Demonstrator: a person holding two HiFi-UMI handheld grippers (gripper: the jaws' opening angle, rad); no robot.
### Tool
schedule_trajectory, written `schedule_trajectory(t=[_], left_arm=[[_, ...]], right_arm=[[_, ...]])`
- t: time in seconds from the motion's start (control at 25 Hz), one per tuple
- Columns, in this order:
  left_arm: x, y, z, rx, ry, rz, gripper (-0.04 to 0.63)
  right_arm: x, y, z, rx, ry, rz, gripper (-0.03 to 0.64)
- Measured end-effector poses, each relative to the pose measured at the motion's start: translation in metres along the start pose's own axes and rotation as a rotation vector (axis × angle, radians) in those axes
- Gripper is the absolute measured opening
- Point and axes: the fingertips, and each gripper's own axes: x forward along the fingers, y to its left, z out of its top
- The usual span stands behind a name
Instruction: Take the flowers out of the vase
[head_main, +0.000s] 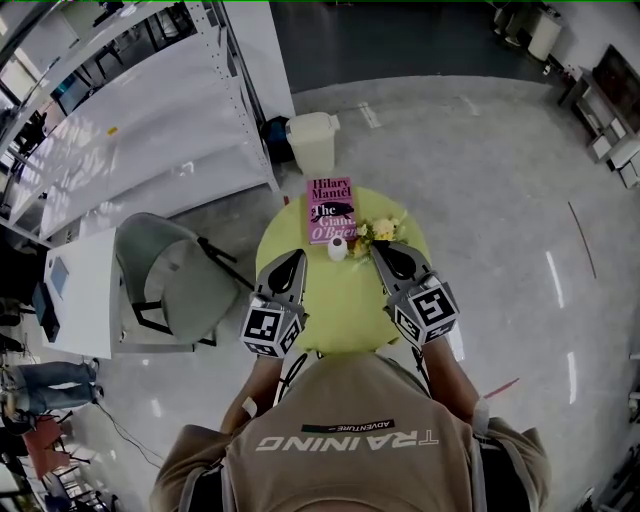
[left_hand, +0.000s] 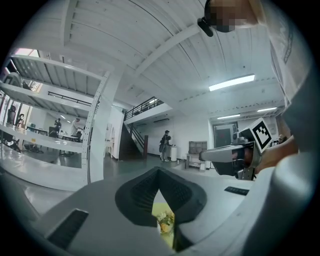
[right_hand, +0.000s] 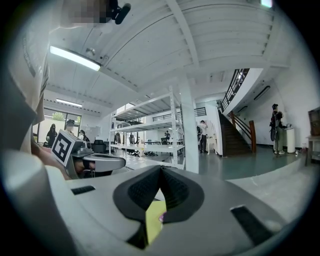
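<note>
Grey plastic with black ribbed pads (left_hand: 142, 192), the left claw (head_main: 293, 260) is clenched, the pads meeting at the tip with nothing held between them. The right claw (head_main: 383, 250) is clenched in the same way and is just as empty. Both are held level over the near half of a round yellow-green tabletop (head_main: 340, 315), side by side and well apart from each other. Between the two claws, a little ahead of their tips, stands a small white vase (head_main: 338, 248) with its dark mouth in plain sight. The flowers (head_main: 381, 230), a cluster of yellow and white blooms with some green, sit just ahead of the right claw's tip and to the right of the vase, apart from its mouth; I cannot tell whether any stem reaches into it. The same blooms show through the narrow gap under the left claw's pads. Just past the vase, ahead of the space between the claws, a pink book (head_main: 330, 208) lies flat at the tabletop's far edge. Farther ahead, a white lidded bin (head_main: 313, 142) stands on the floor. Out to the left of the left claw is a grey chair (head_main: 165, 275), with long white shelving (head_main: 150, 110) beyond it. Far ahead of the left claw a person (left_hand: 164, 145) stands near a dark staircase (left_hand: 131, 145).
</note>
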Motion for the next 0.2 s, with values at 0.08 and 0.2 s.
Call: schedule_trajectory(t=[0.08, 0.2], left_arm=[[0.0011, 0.0016, -0.0003, 0.003, -0.001, -0.003, 0.002], [0.0024, 0.0054, -0.0017, 0.006, 0.001, -0.008, 0.002]], right_arm=[[0.0017, -0.0005, 0.0007, 0.002, -0.005, -0.003, 0.0], [0.005, -0.0011, 0.0008, 0.011, -0.013, -0.009, 0.001]])
